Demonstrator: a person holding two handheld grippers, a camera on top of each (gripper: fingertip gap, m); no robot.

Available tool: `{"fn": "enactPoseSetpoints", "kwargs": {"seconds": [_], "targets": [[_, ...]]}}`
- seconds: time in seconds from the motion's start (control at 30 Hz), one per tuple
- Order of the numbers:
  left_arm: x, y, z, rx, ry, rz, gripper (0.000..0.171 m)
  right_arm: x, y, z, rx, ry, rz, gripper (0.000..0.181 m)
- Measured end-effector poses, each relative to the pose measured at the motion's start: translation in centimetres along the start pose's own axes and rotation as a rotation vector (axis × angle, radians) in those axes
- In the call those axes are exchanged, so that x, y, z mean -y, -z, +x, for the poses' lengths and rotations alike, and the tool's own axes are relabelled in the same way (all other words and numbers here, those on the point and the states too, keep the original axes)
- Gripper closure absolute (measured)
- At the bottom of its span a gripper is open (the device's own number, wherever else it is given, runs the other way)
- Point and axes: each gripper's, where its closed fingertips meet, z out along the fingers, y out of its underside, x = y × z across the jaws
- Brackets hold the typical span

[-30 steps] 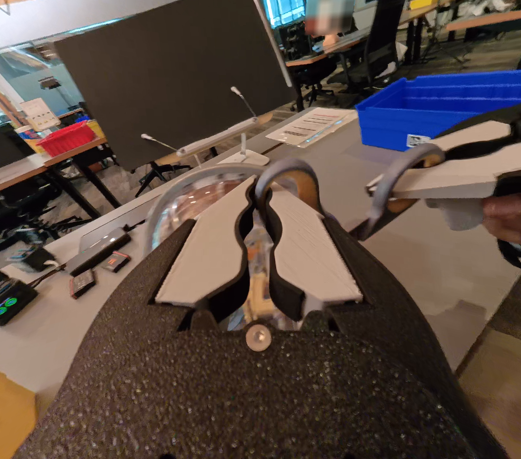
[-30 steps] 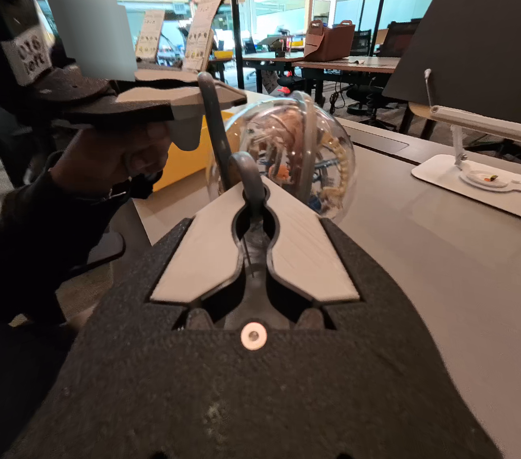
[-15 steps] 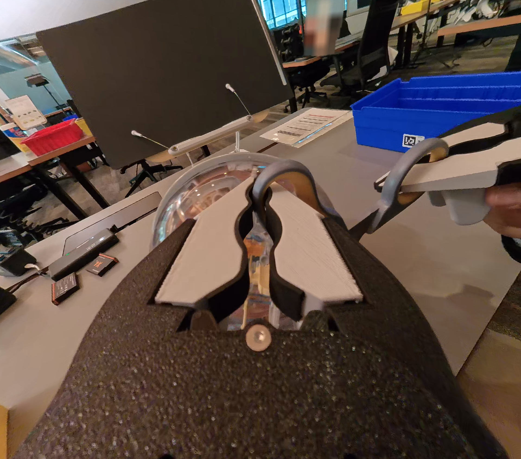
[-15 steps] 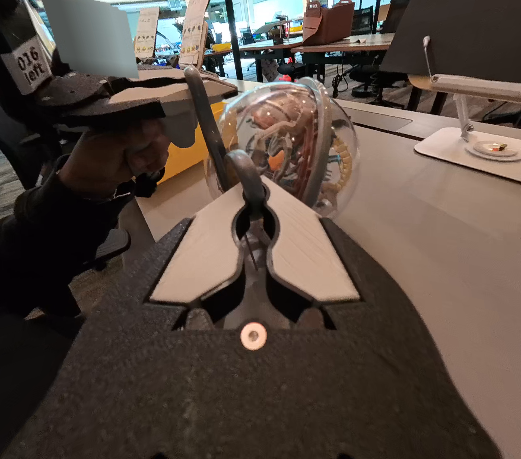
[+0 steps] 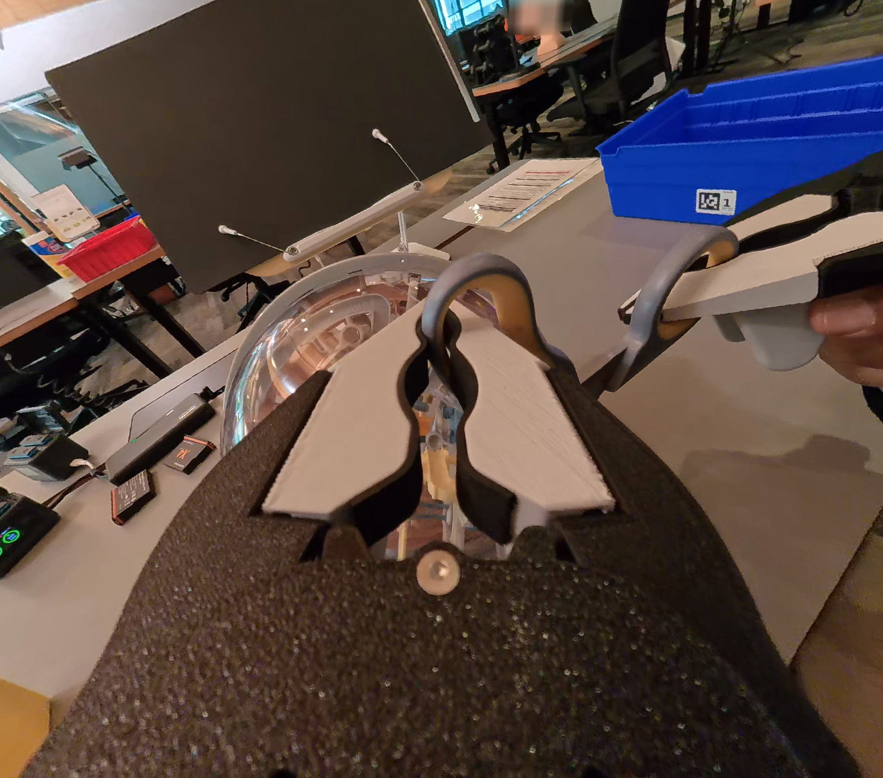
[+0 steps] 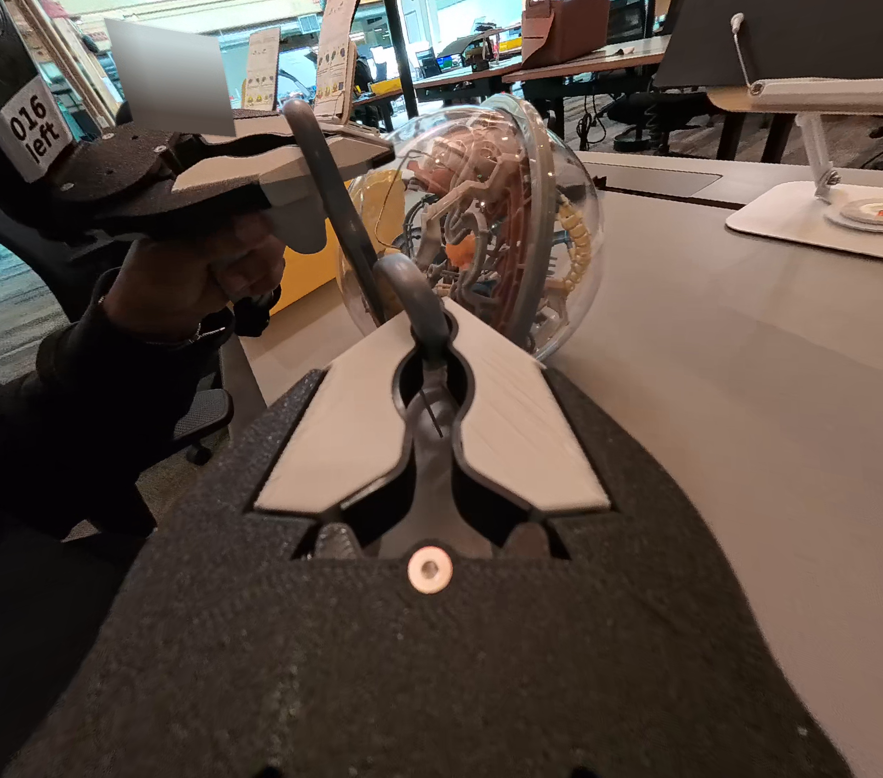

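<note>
Each gripper pinches one grey handle loop of the scissors (image 5: pixel 482 291): left gripper (image 5: pixel 437 353) on one, right gripper (image 6: pixel 432 339) on the other. The clear ball (image 6: pixel 501 219) sits just beyond on the grey table (image 6: pixel 716 348), blue bin (image 5: pixel 716 153) far right.

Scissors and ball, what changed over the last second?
The left tongs and right tongs carried the scissors slightly closer to the clear ball, which now looks larger in the right wrist view. Nothing was gripped or released: each stays shut on one handle loop, and the ball still rests on the table.
</note>
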Motion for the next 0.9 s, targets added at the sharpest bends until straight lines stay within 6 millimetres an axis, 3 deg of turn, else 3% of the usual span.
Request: {"fn": "enactPoseSetpoints", "kwargs": {"seconds": [0.4,0.9], "targets": [[-0.5,-0.2,0.5,0.002,-0.025,-0.006,0.171,-0.6,-0.1,1.2,0.019,-0.064,0.038,0.181],[-0.6,0.2,-0.2,0.02,-0.035,-0.005,0.171,-0.4,-0.6,0.2,0.024,-0.022,0.049,0.181]]}}
